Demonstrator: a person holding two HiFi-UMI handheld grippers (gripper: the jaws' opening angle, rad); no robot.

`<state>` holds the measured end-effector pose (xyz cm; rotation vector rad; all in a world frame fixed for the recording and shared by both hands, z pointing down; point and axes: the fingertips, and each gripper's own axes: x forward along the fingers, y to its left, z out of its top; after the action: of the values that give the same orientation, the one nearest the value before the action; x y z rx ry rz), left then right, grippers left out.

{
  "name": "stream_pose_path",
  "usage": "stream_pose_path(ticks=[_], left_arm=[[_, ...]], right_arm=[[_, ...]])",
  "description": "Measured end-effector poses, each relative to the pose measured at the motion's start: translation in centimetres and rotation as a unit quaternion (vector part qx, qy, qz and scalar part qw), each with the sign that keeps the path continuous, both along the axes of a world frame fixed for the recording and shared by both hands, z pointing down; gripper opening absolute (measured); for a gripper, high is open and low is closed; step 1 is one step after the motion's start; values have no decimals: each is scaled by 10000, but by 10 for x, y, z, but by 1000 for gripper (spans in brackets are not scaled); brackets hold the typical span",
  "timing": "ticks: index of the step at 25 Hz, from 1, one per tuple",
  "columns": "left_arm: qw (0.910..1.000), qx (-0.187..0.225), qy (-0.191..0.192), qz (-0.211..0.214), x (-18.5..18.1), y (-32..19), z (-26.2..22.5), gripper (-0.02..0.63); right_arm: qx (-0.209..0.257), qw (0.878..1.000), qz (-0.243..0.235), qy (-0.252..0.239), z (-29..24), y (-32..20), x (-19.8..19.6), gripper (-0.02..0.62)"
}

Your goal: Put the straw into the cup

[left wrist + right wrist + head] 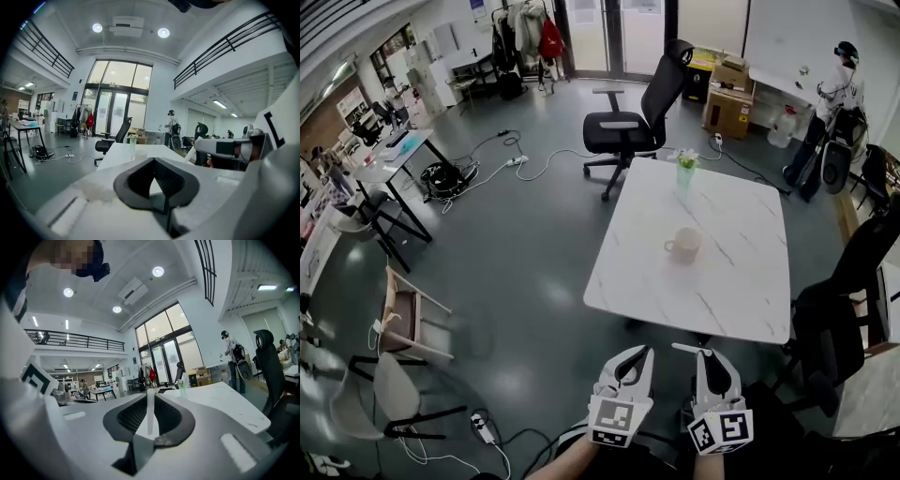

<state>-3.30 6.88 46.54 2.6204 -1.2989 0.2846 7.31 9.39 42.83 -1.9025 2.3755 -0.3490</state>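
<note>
one straw (150, 417) sits clamped between the jaws of the right hand-held gripper (150, 393); the left hand-held gripper (153, 160) is closed on nothing. one cup (683, 246) stands well ahead of both on one desk (741, 281), with one glass (686, 173) beyond it. keep the grip firm, bring the straw's end over the cup's mouth, and lower it inside before releasing.

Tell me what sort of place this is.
Probably an open-plan office or lab workspace: a black office chair by a white table, work desks with floor cables, cardboard boxes.
</note>
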Motion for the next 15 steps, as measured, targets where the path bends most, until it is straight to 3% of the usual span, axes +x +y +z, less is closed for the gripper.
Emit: stream_pose_path(ticks=[8,15], left_arm=[[9992,-58,155,357,24,-105,-11,2],[9989,-161,346,280,12,-169,-17,2]], right_arm=[[-91,9993,227,286,-19,-98,17,46],[-95,9987,188,454,-35,-167,5,46]])
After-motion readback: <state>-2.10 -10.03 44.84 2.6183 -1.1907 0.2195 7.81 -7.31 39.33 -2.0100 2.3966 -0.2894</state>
